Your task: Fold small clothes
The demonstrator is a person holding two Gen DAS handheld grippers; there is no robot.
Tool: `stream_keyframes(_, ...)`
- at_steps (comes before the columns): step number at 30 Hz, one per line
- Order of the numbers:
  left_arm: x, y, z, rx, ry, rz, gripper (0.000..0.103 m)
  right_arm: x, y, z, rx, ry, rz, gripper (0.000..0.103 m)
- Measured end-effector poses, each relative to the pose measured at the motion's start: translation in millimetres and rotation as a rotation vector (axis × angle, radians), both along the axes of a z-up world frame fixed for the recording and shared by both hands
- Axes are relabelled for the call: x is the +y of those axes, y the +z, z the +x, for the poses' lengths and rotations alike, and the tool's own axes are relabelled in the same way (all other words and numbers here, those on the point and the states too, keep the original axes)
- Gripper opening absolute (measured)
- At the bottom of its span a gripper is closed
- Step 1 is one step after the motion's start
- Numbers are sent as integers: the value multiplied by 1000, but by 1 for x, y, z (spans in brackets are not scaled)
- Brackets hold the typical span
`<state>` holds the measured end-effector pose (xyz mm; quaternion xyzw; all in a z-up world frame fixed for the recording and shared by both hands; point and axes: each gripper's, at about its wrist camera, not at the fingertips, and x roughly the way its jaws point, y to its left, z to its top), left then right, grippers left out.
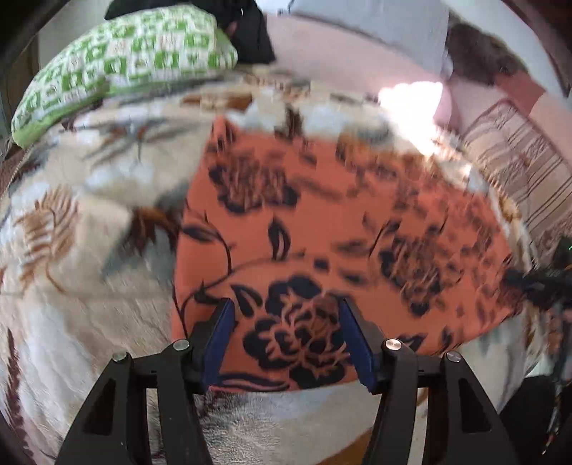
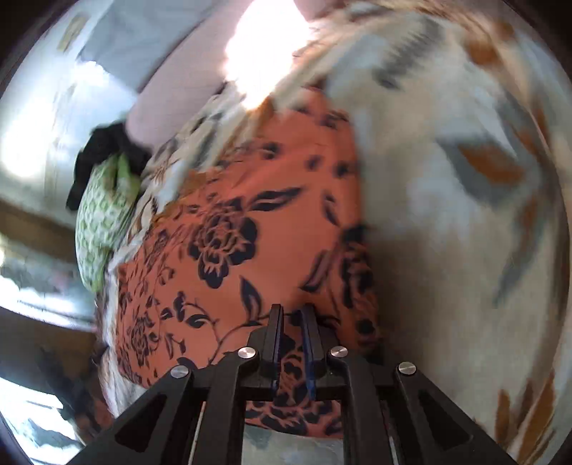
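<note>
1. Covering most of both views, a cream fleece blanket [image 1: 71, 229] with brown and grey leaf prints lies under everything; its edges run out of frame and its pattern smears with motion blur in the right wrist view [image 2: 447, 179].
2. Lying flat on the blanket, the orange floral cloth [image 1: 321, 214] spreads out near the middle; its far right side is blurred, and its near edge is partly hidden behind the gripper frames [image 2: 221, 250].
3. Beyond the cloth's far left corner sits a green-and-white patterned pillow [image 1: 125, 60], with a dark garment [image 1: 250, 32] behind it that is cut off at the top and too dark to make out.
4. Past the cloth's right side a striped cushion [image 1: 518, 168] shows, partly washed out by a glare patch.
5. The left gripper [image 1: 286, 332] hovers over the cloth's near edge, fingers [image 1: 220, 339] spread wide, nothing between them.
6. The right gripper [image 2: 292, 329] has its fingers drawn narrow, pinching a fold of the cloth's edge; the pinched part is mostly hidden between the pads.
</note>
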<state>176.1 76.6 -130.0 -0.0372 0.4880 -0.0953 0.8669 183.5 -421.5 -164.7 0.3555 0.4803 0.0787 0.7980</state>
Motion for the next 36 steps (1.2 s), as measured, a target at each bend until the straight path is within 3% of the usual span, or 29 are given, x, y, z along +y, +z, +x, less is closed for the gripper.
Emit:
stream_keyframes(3,-11,2,-7,-39,-25,81,61,8,23,-11,-24,11,-62,12)
stream_keyframes(6,-9,19,-15,-76,-21,26,61,19,33,-17,-74,73,-78,15)
stream_keyframes(8,-9,26,-19,-114,-17,8,63,16,10,-14,36,67,-147,17)
stream_keyframes(9,-9,24,-18,-112,-14,17,70,12,-3,-14,82,62,-116,17)
stream_keyframes(10,-10,19,-16,-96,-10,32,70,8,-3,-16,63,48,-84,17)
stream_keyframes(13,-10,1,-11,-51,-5,51,70,15,28,-8,-7,59,-142,23)
stream_keyframes(14,-10,-1,-12,-63,-3,49,70,19,38,0,-37,75,-144,28)
stream_keyframes(17,-11,0,-11,-69,1,48,71,26,60,35,-110,91,-177,94)
stream_keyframes(19,-10,0,-10,-70,0,42,72,25,62,64,-146,83,-203,94)
stream_keyframes(23,-7,-2,-8,-71,-1,17,72,4,25,122,-62,46,3,92)
stream_keyframes(26,-6,-2,-8,-74,-7,16,72,-18,2,128,-35,-25,96,90)
stream_keyframes(32,-1,7,-9,-95,16,-28,72,8,41,116,-147,64,56,92)
stream_keyframes(36,-1,19,-16,-110,30,-20,72,0,10,109,-25,35,-38,89)
